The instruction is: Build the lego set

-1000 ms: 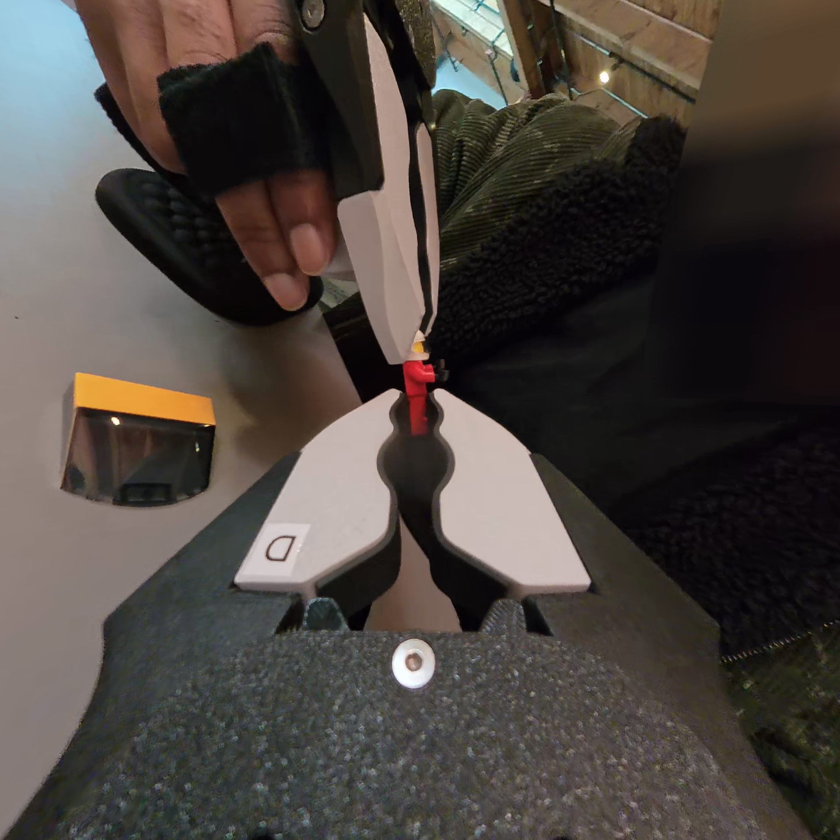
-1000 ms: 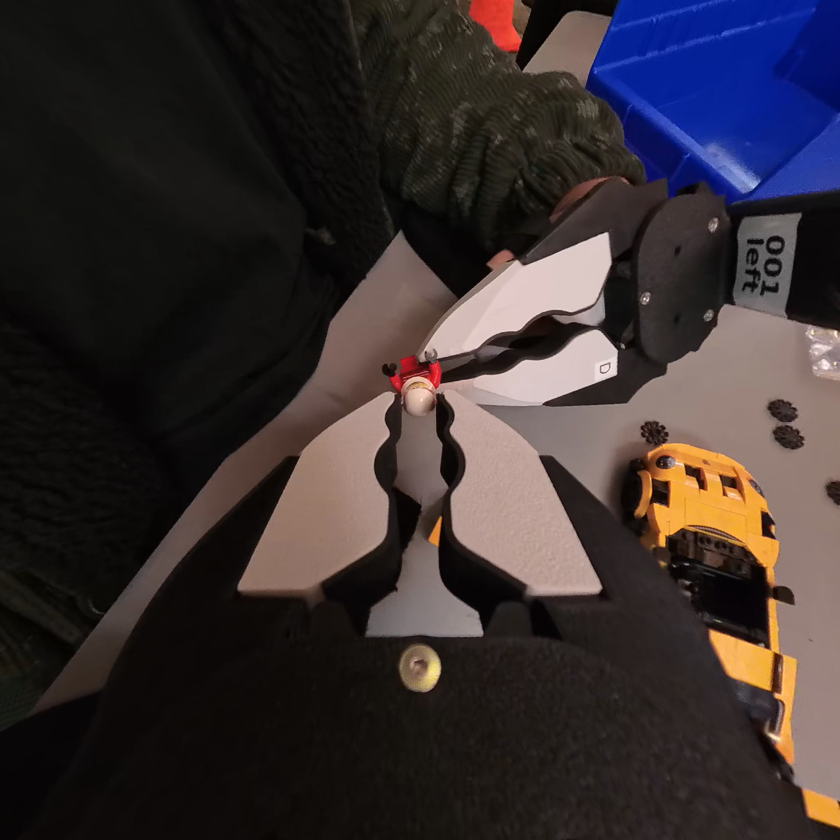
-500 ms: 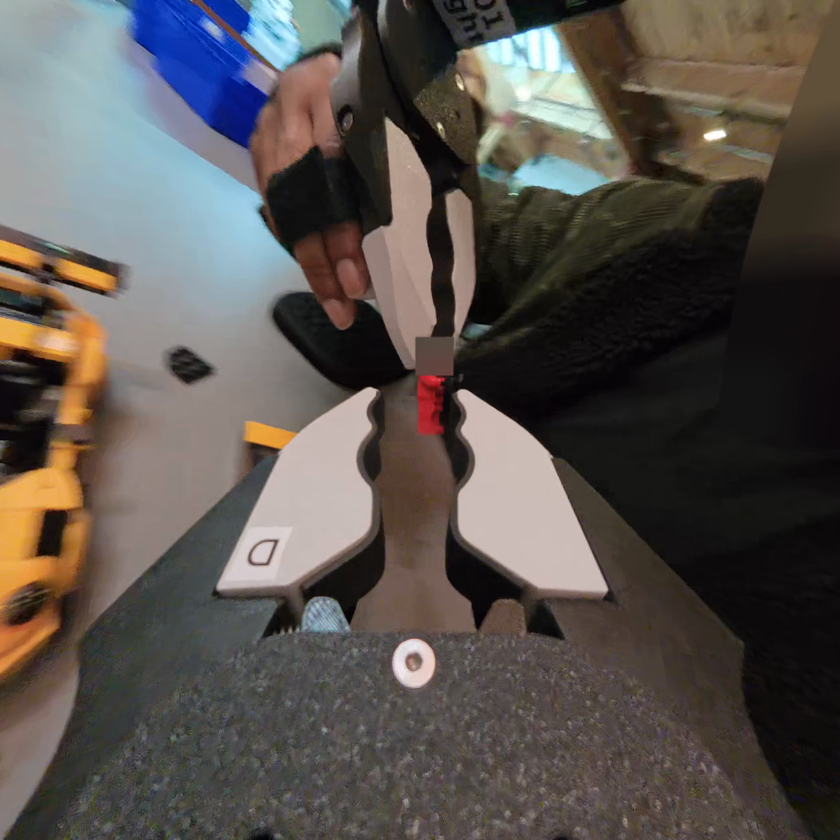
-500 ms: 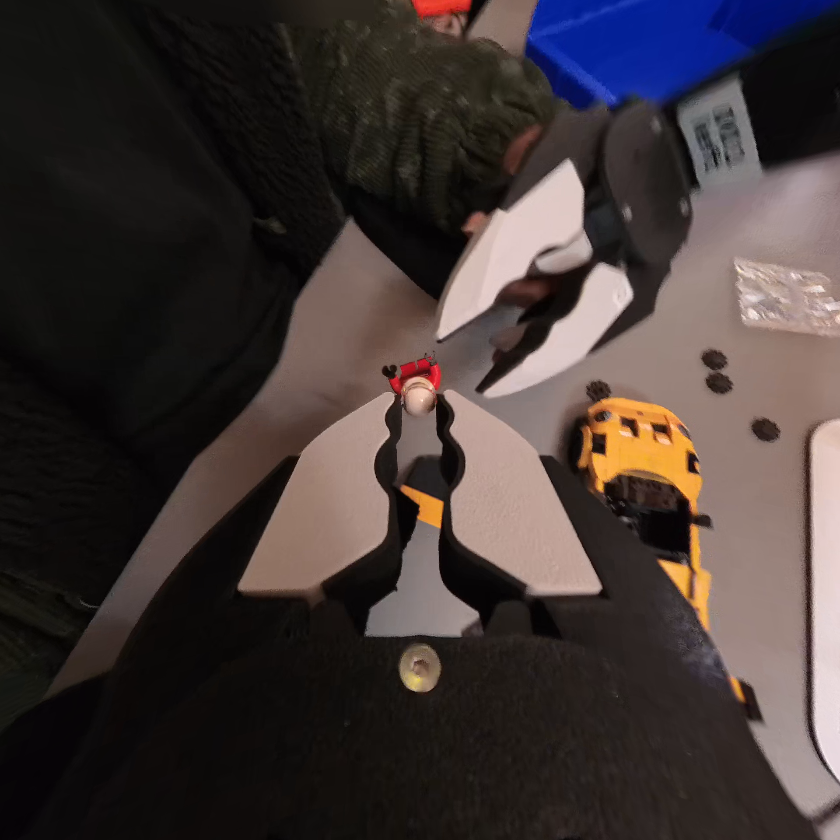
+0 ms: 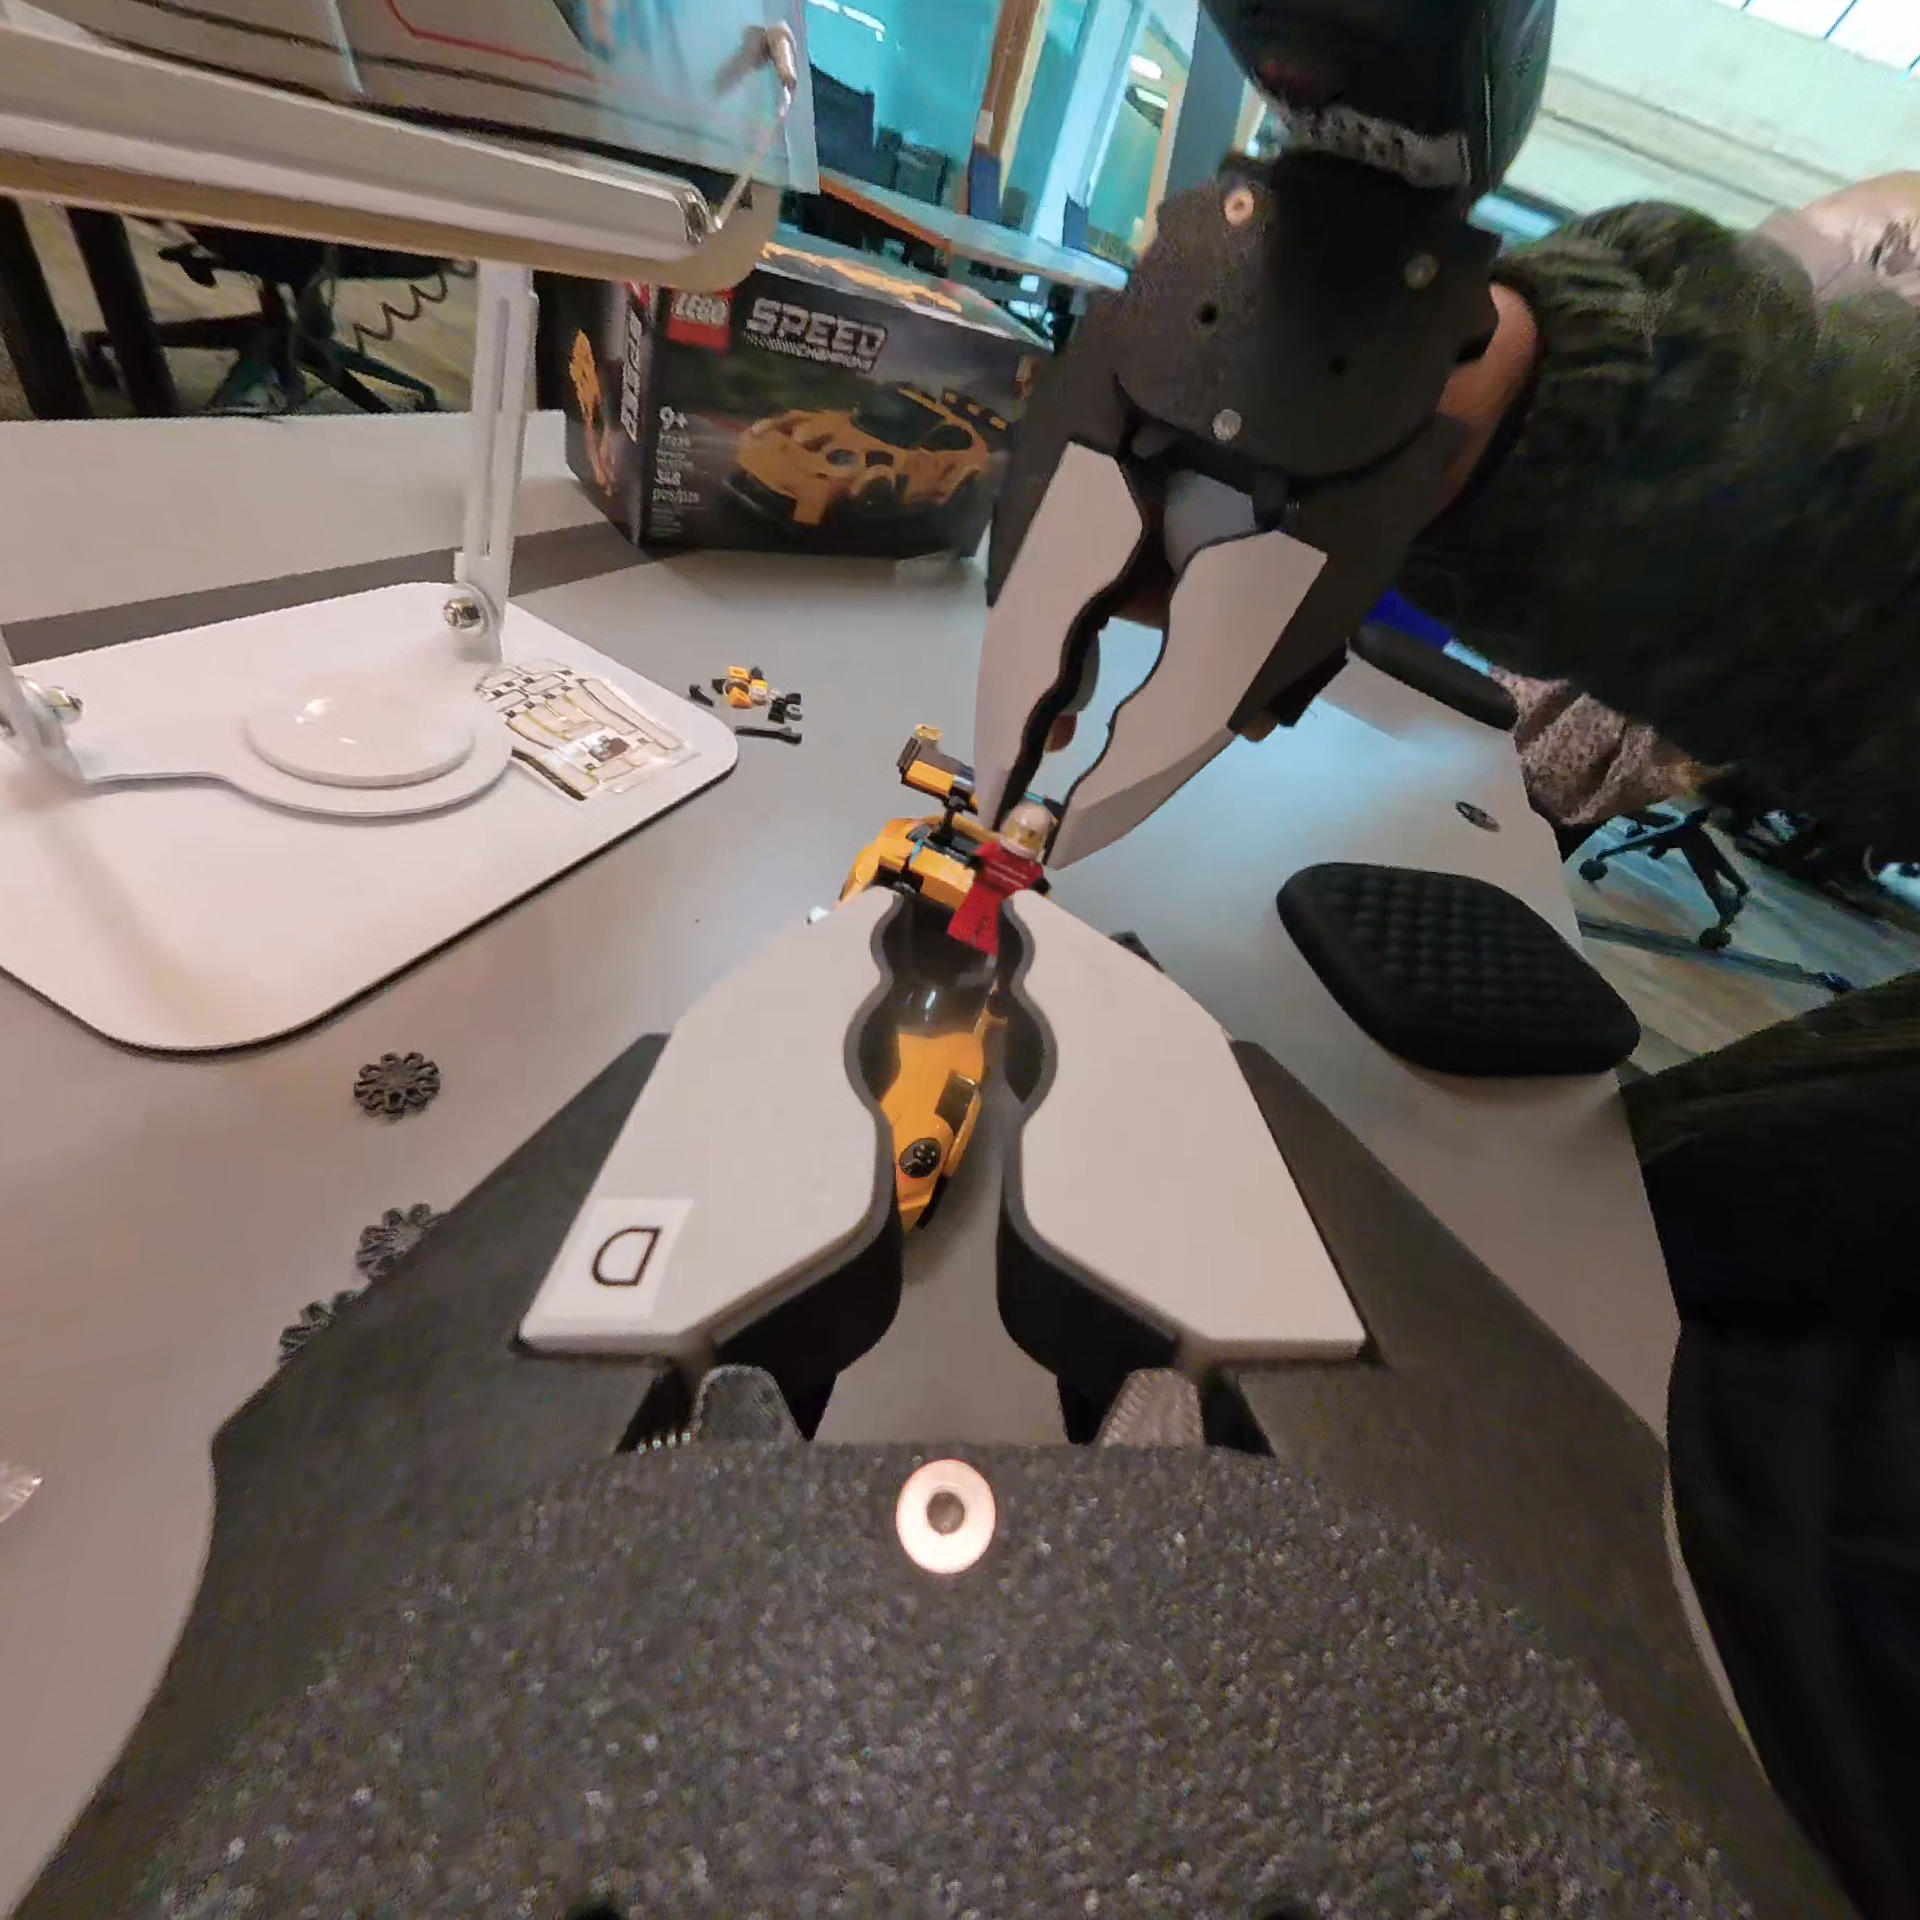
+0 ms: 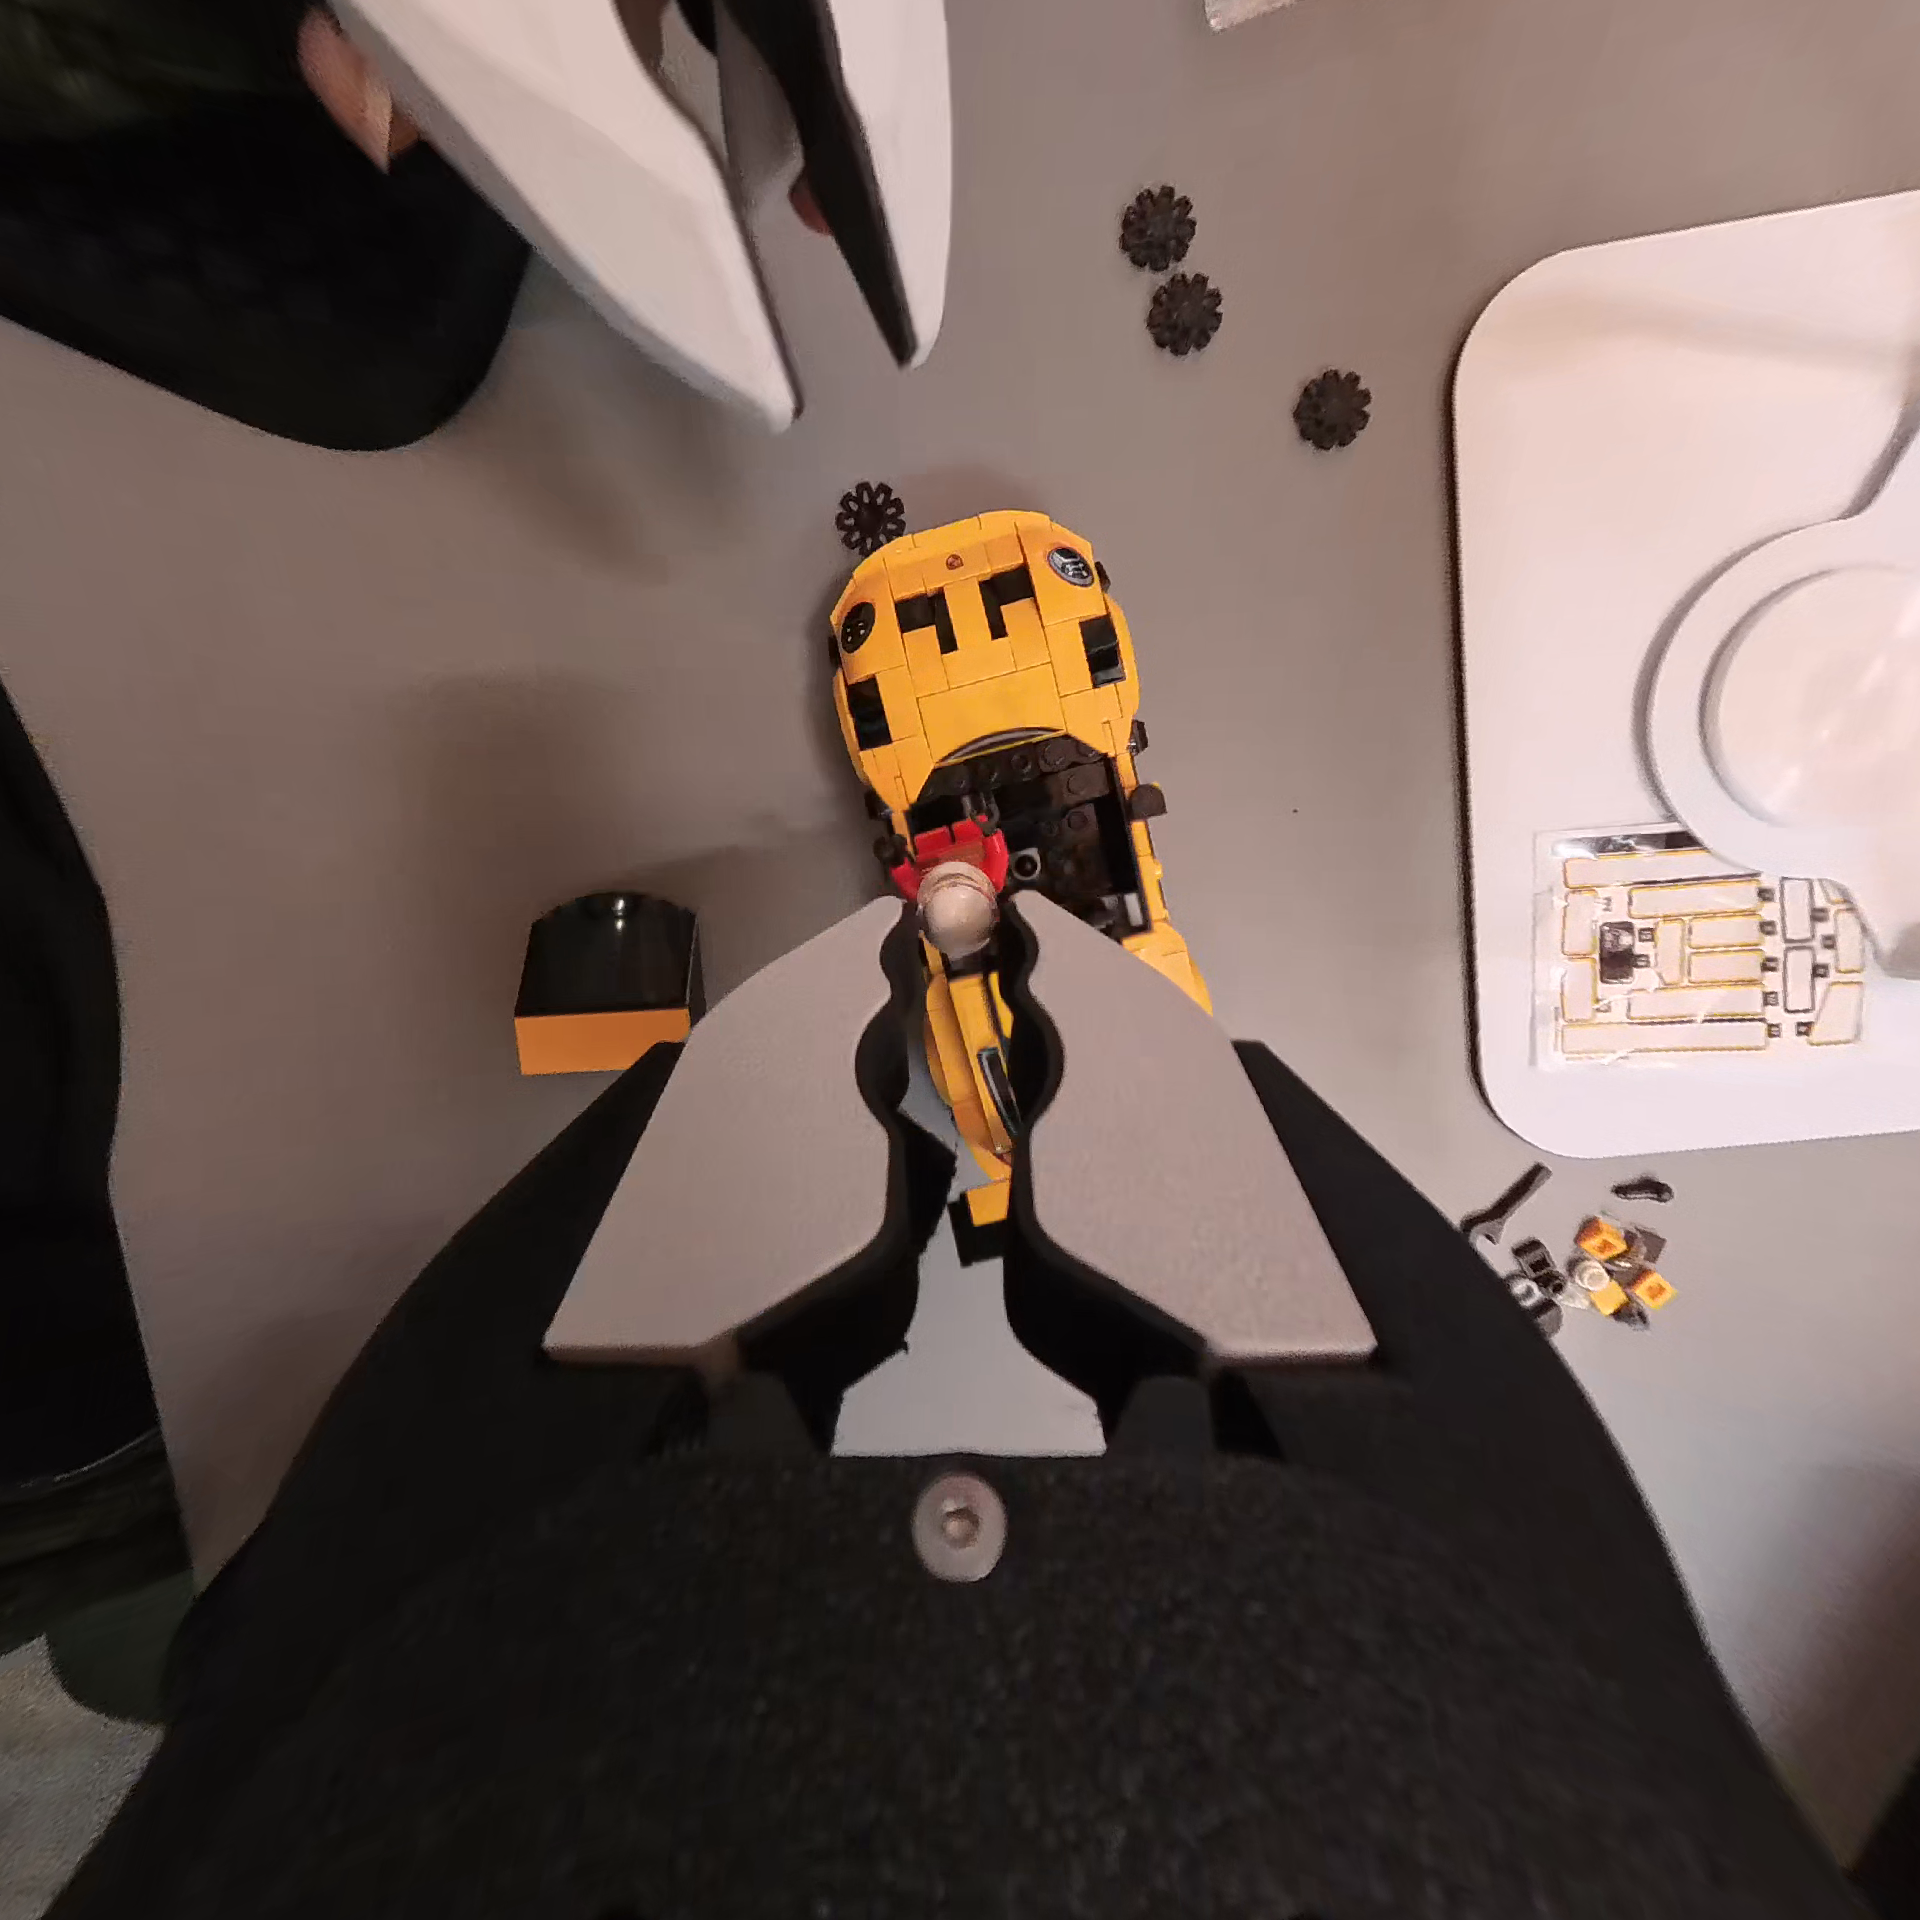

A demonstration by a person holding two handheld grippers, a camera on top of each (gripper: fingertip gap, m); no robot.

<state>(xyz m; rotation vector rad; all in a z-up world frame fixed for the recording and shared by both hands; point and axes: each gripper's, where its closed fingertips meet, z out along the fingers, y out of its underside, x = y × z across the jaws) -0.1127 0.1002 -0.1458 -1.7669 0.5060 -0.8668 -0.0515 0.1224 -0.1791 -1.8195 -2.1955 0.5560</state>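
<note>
Minifigure, red-suited with a pale head, was pinched by that head between the tips of the right gripper and hung directly over the open cockpit of the yellow car; in the left wrist view it showed at about twelve o'clock from that gripper's own tips. The left gripper stood released, its jaws parted and holding nothing, with the car body visible through the gap.

By my reading the build was far along: the car's bonnet, sides and dark interior were assembled, but the cabin lay uncovered and the driver was not yet seated. The black-and-yellow roof piece sat loose on the grey table at about nine o'clock from the car, apart from it. Four black wheel discs lay scattered from eleven to one o'clock, one just beside the nose. A small heap of leftover parts waited at about four o'clock, and the sticker sheet rested on the white stand base at three o'clock. The set's box stood well beyond.
</note>
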